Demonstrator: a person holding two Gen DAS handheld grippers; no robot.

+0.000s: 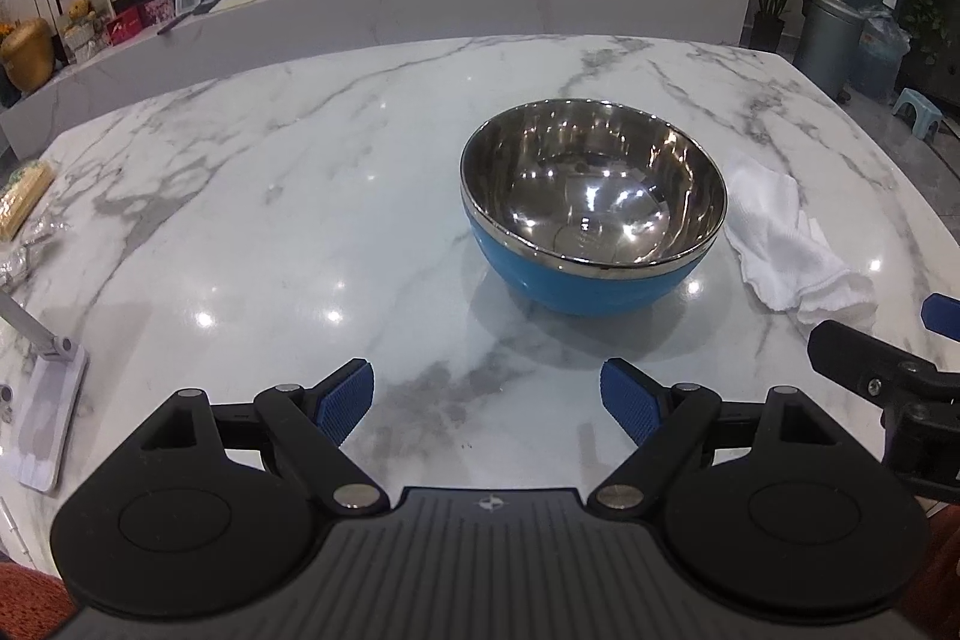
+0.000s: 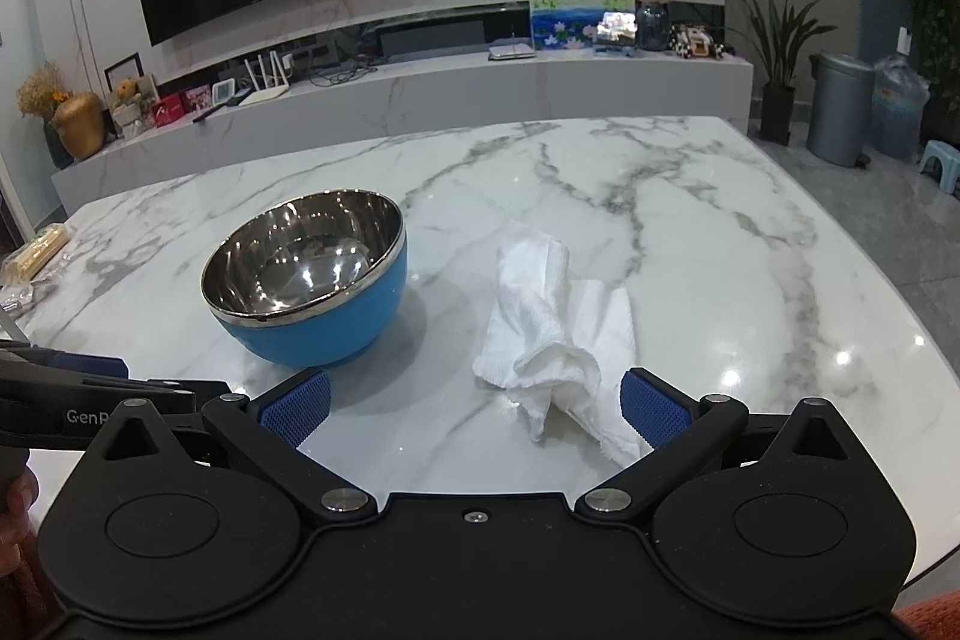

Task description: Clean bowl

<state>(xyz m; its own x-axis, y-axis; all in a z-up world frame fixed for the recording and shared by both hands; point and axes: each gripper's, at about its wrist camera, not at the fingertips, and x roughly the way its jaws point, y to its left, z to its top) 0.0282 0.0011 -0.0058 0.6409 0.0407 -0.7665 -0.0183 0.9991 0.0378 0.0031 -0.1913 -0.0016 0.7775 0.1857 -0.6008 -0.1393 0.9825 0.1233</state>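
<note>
Both the left gripper (image 1: pixel 487 400) and right gripper (image 2: pixel 474 403) are held wide open and empty. The crumpled white cloth (image 2: pixel 555 334) lies between the right jaws, beside the blue steel-lined bowl (image 2: pixel 312 280). It is judged best gripped at its bunched middle while the bowl is steadied.

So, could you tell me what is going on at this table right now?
A person holds a gripper in each hand over a marble table. The left gripper is open and empty, facing a blue steel-lined bowl. The right gripper is open too, with the near end of a crumpled white cloth between its fingers, not yet gripped.
</note>
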